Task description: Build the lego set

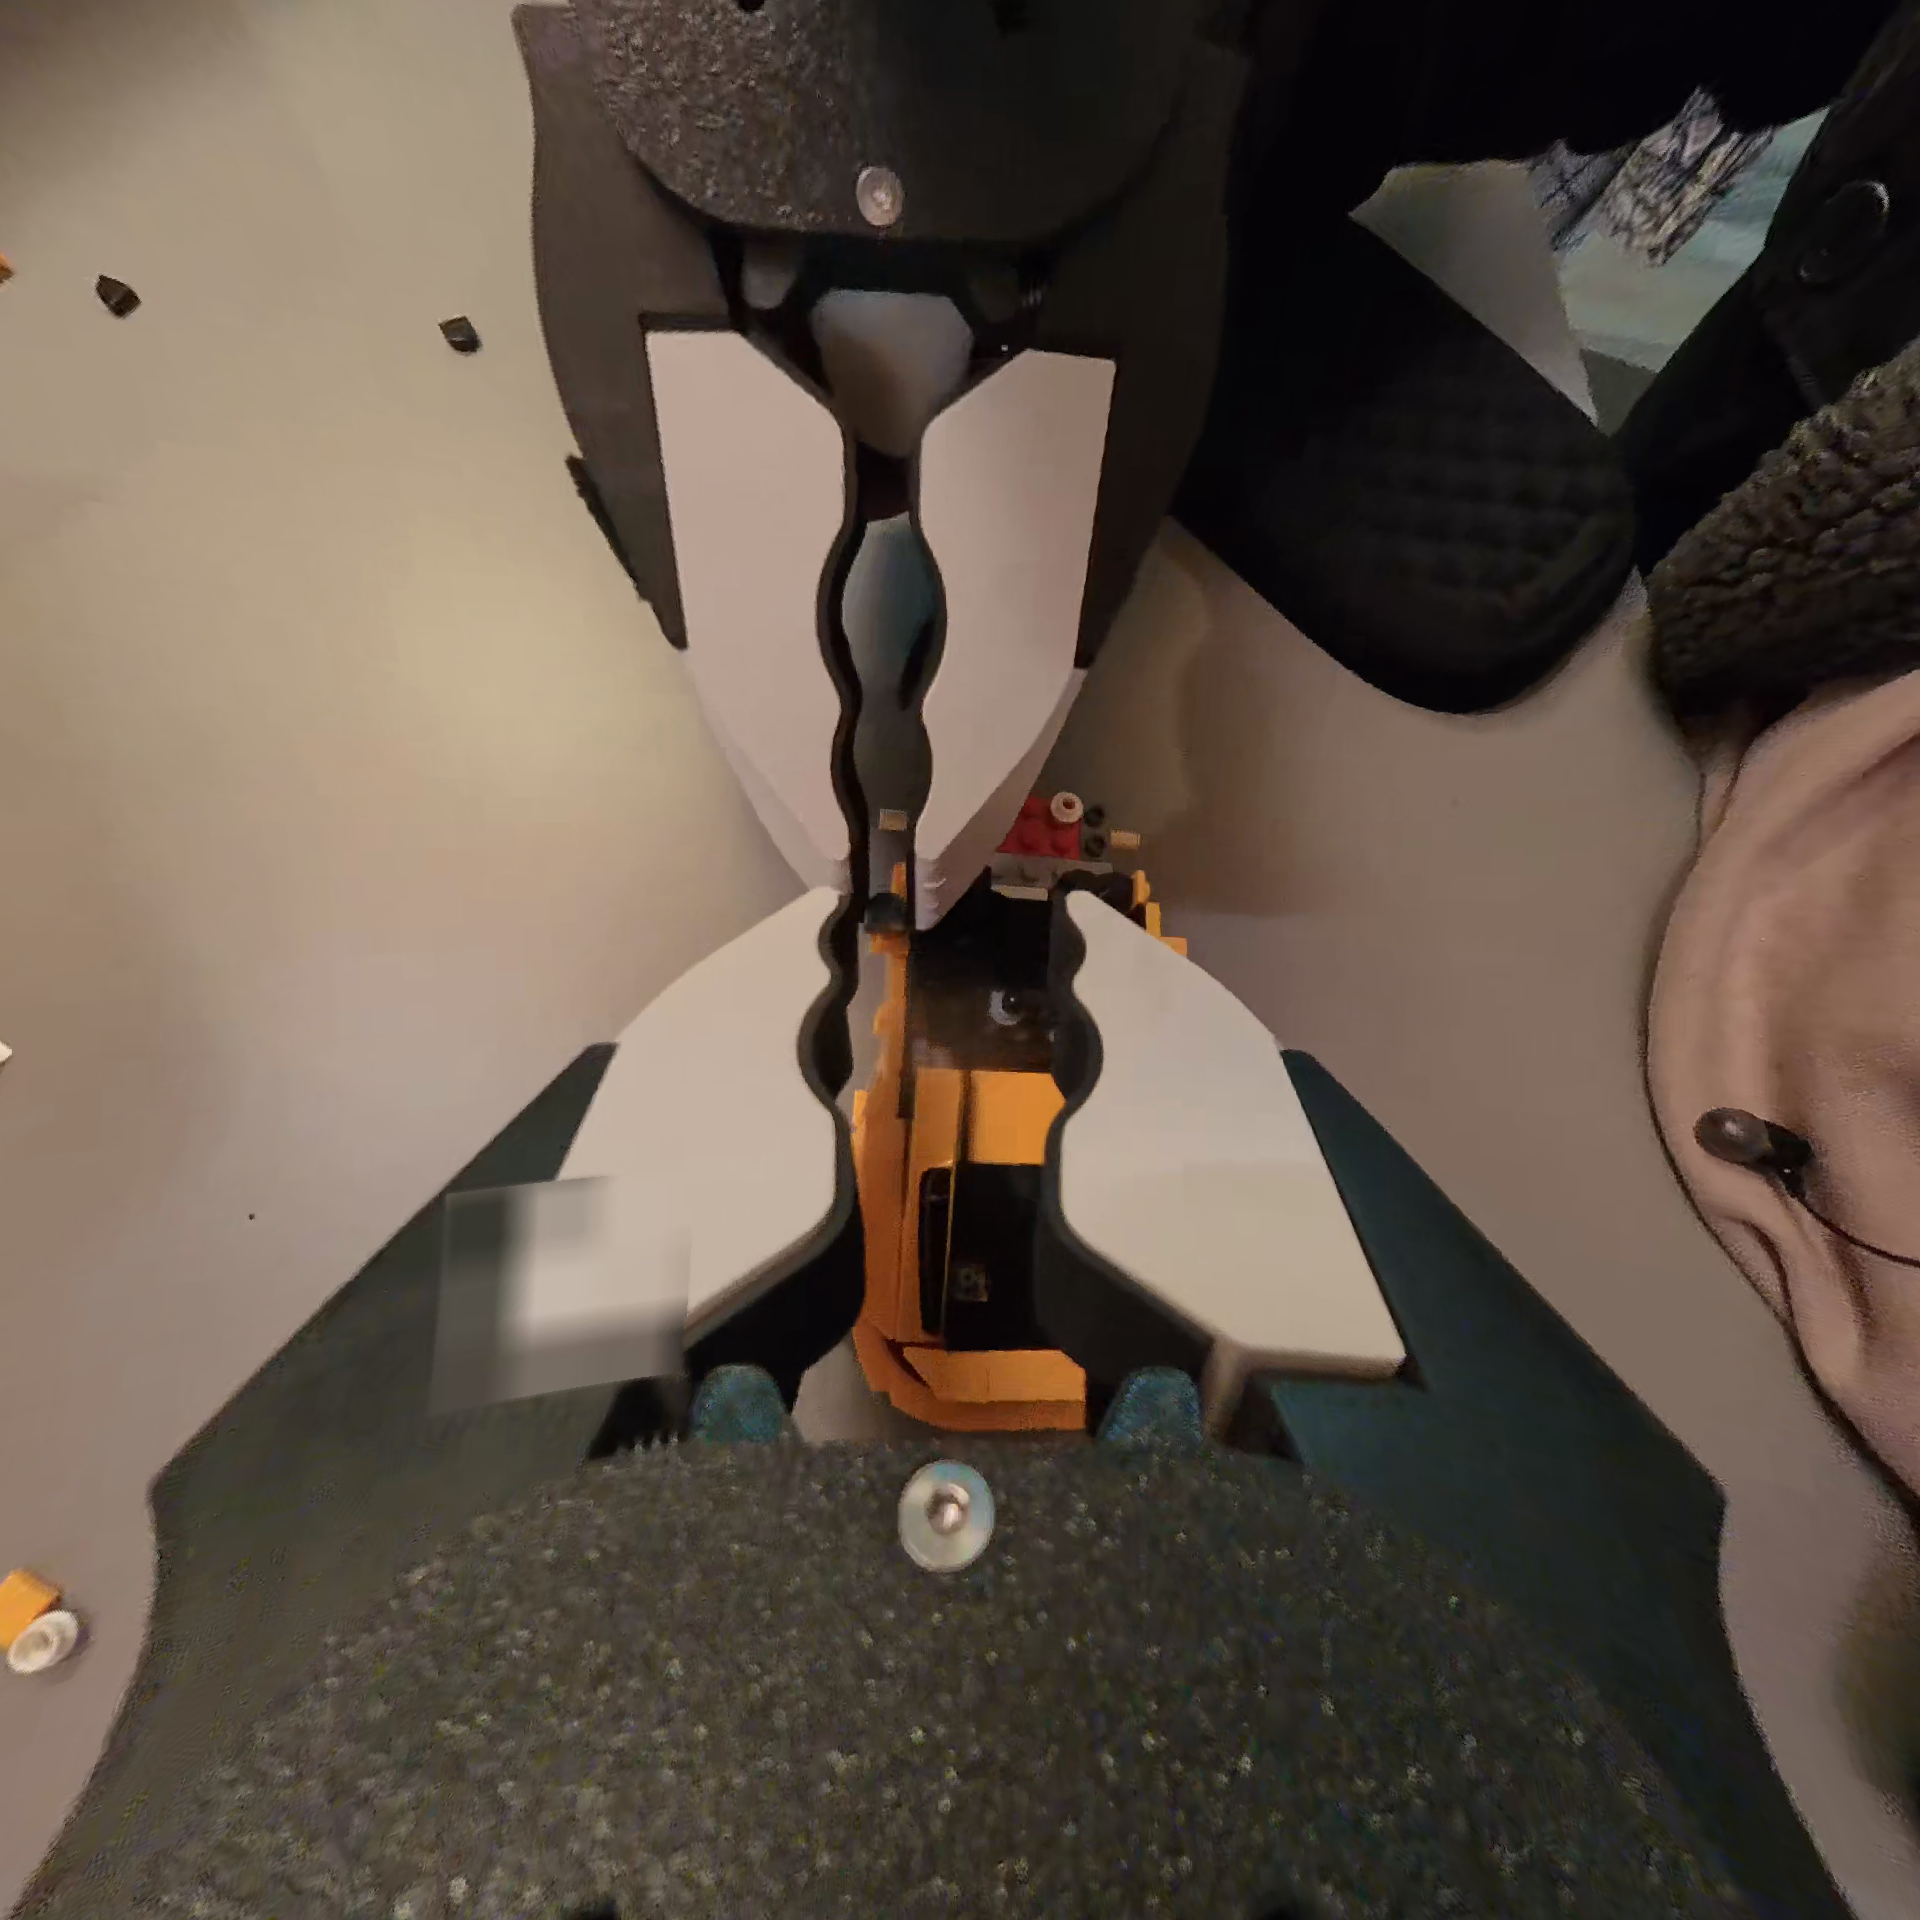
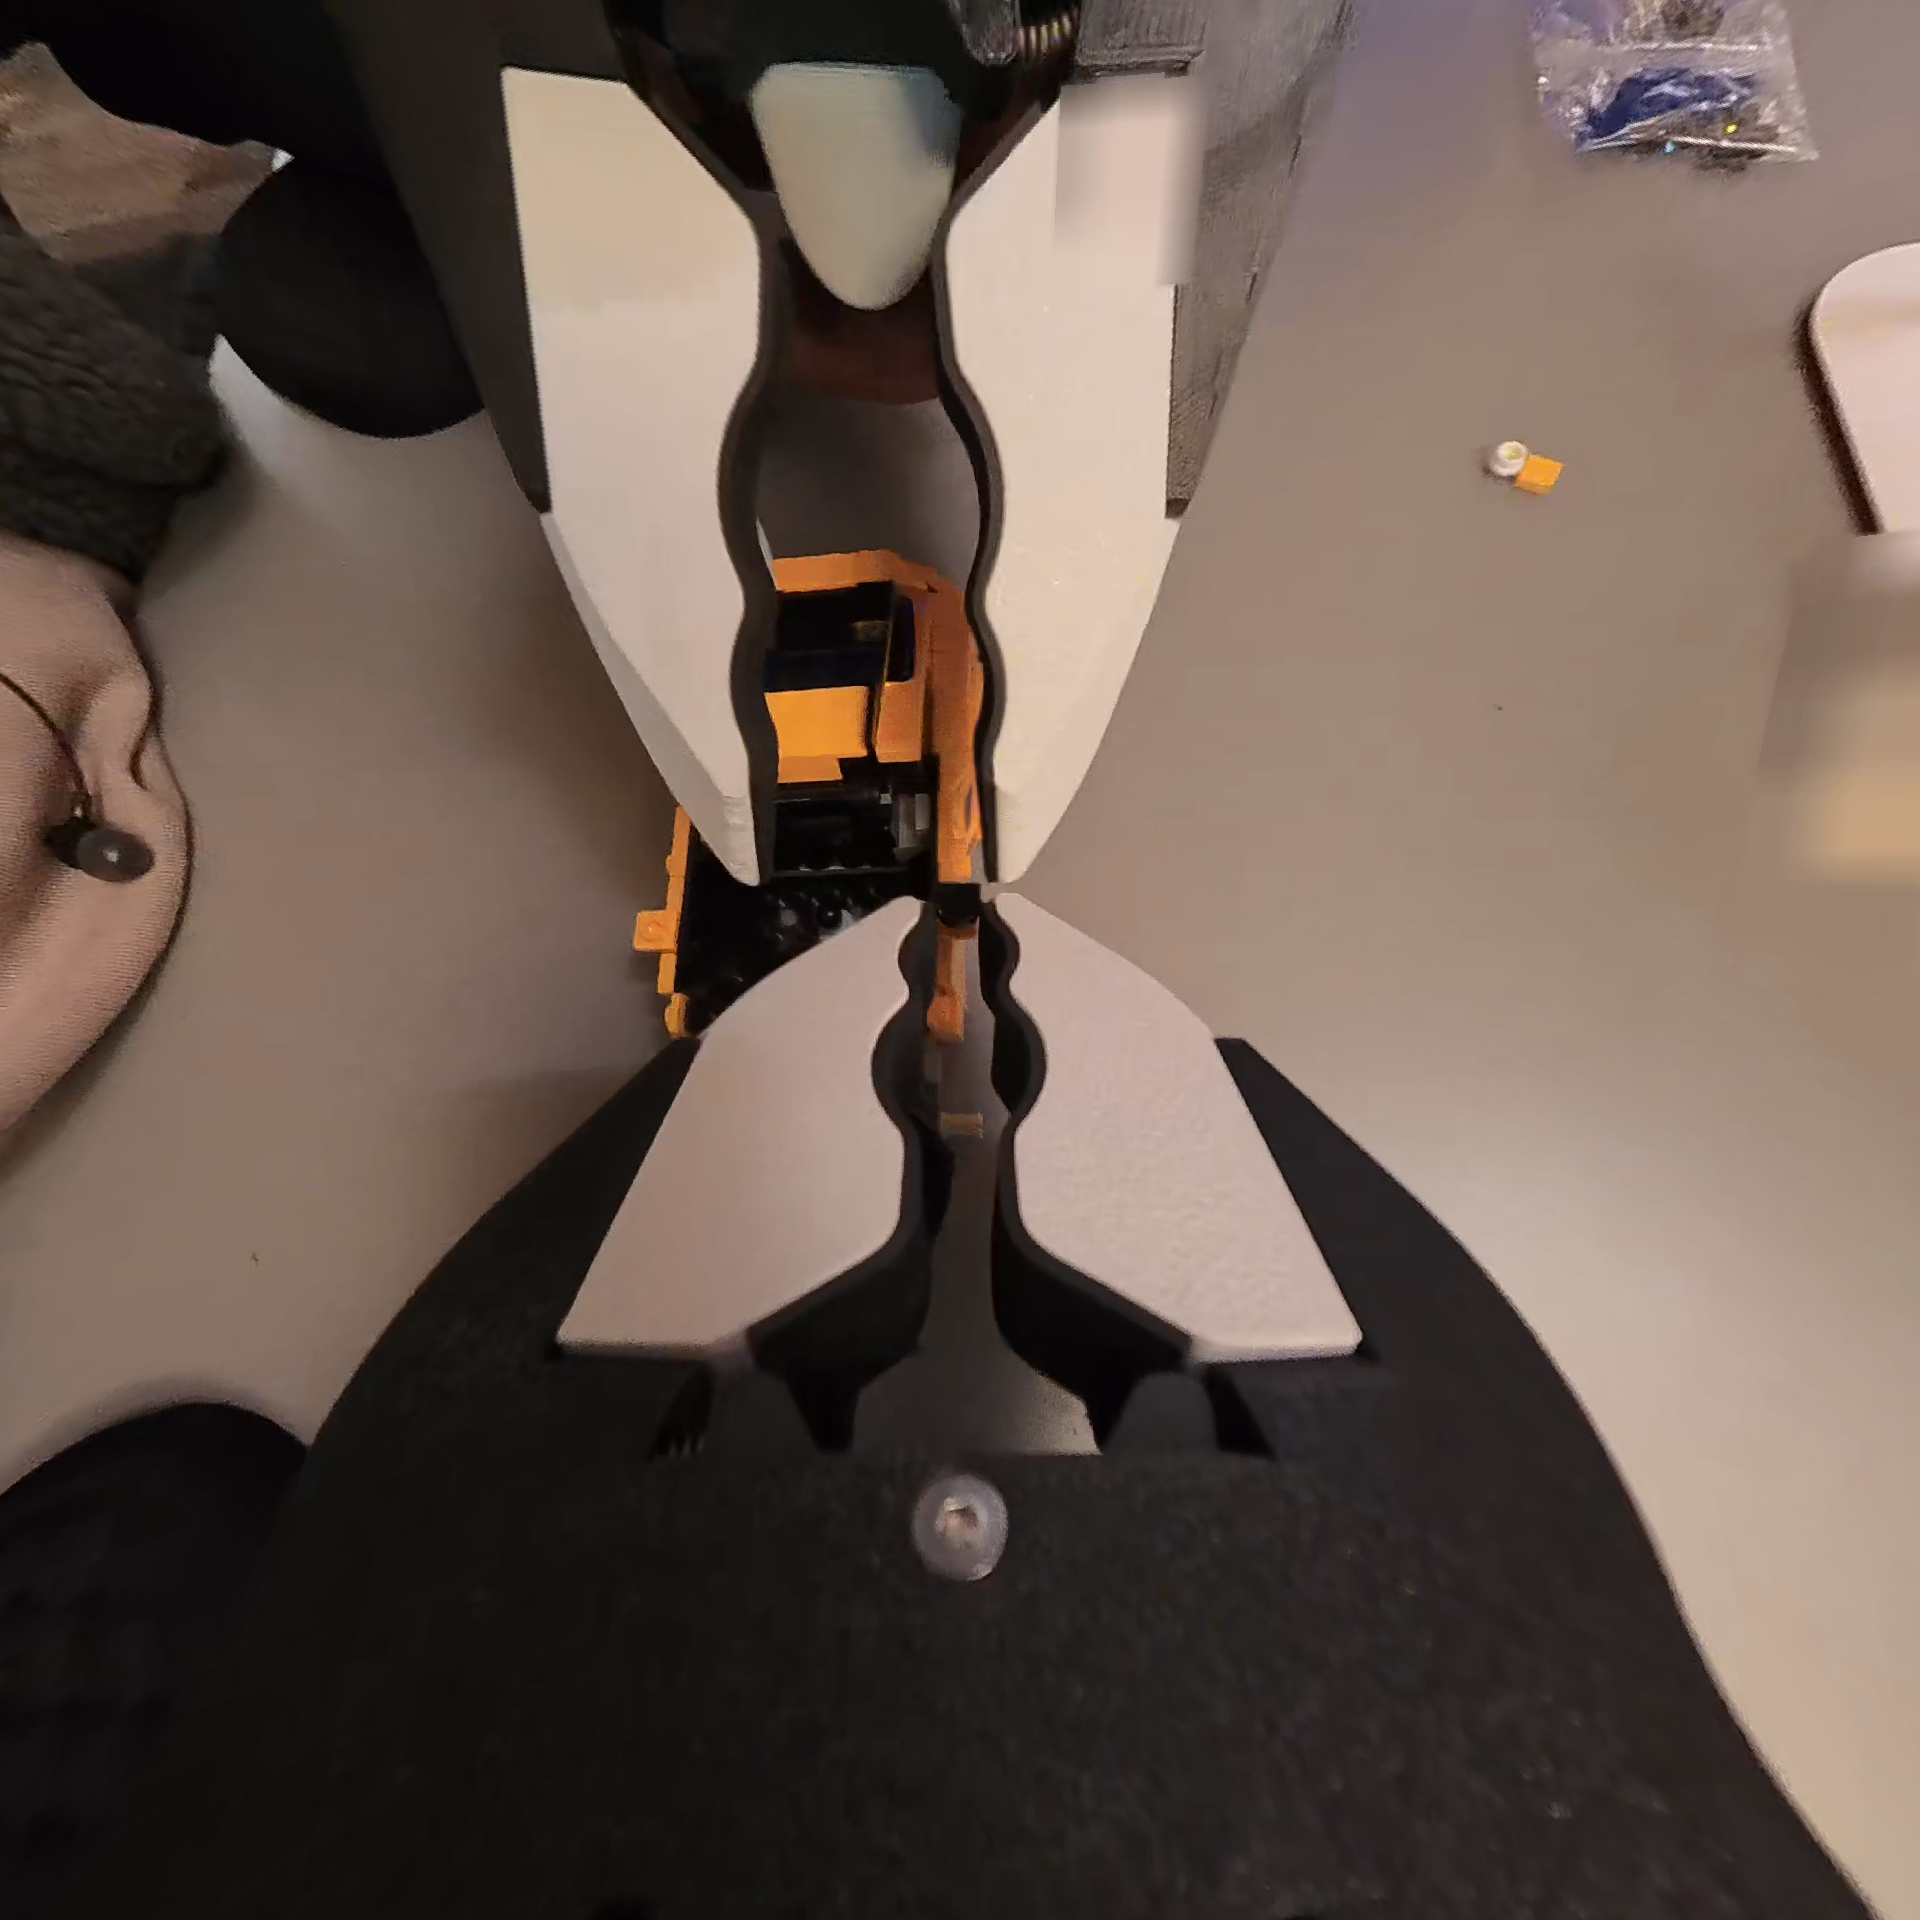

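An orange and black brick-built vehicle model [image 1: 966,1122] lies on the pale table between the jaws of my left gripper [image 1: 956,914]. Both pads press its sides, so the left gripper is shut on it. The model also shows in the right wrist view [image 2: 821,717], inside the left gripper [image 2: 873,873], which comes in from the top. My right gripper [image 2: 954,904] meets it tip to tip and is shut on a small black piece [image 2: 956,914] at the model's orange side wall. The same pinch shows in the left wrist view [image 1: 885,904].
A red brick with grey and tan bits [image 1: 1049,831] sits at the model's far end. Small loose pieces lie about [image 1: 116,296] [image 1: 459,335] [image 1: 31,1621] [image 2: 1522,464]. There is a clear bag of blue parts [image 2: 1662,83] and a white tray edge [image 2: 1870,395]. A person's dark sleeve [image 1: 1455,499] is close by. Both grippers' tips are close together, under 4 cm apart.
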Available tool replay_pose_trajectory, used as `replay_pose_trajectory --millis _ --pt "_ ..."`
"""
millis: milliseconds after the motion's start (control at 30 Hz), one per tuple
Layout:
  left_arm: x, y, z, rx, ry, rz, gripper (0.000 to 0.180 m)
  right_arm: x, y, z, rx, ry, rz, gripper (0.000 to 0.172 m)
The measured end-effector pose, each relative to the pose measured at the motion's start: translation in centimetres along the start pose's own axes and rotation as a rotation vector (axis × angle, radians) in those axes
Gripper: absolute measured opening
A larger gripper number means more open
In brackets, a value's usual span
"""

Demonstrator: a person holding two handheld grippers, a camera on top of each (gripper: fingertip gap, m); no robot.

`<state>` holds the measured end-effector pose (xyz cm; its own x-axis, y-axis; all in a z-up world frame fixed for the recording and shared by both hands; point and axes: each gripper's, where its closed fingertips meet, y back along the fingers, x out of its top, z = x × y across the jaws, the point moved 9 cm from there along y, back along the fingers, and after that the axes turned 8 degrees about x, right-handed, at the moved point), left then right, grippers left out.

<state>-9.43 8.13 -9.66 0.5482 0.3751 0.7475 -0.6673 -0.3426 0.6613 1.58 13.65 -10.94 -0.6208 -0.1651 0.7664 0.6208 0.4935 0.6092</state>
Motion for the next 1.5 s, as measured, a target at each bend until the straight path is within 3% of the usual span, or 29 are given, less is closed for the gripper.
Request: replay_pose_trajectory --millis 733,967,1300,1500 --pt "-0.2 -0.4 1.5 0.034 -0.115 -0.107 0.034 0.1 -0.3 -0.3 -0.014 0.037 -0.06 0.008" --pt "-0.1 -0.3 1.8 0.048 -0.137 -0.113 0.035 -0.1 0.2 -0.3 0.009 0.006 -0.053 0.015" --pt "0.2 -0.4 2.2 0.048 -0.161 -0.134 0.038 -1.7 0.5 2.4 0.327 -0.438 0.059 0.016" --pt "0.2 -0.4 2.3 0.043 -0.157 -0.135 0.039 -2.2 0.3 3.1 0.432 -0.582 0.108 0.012"
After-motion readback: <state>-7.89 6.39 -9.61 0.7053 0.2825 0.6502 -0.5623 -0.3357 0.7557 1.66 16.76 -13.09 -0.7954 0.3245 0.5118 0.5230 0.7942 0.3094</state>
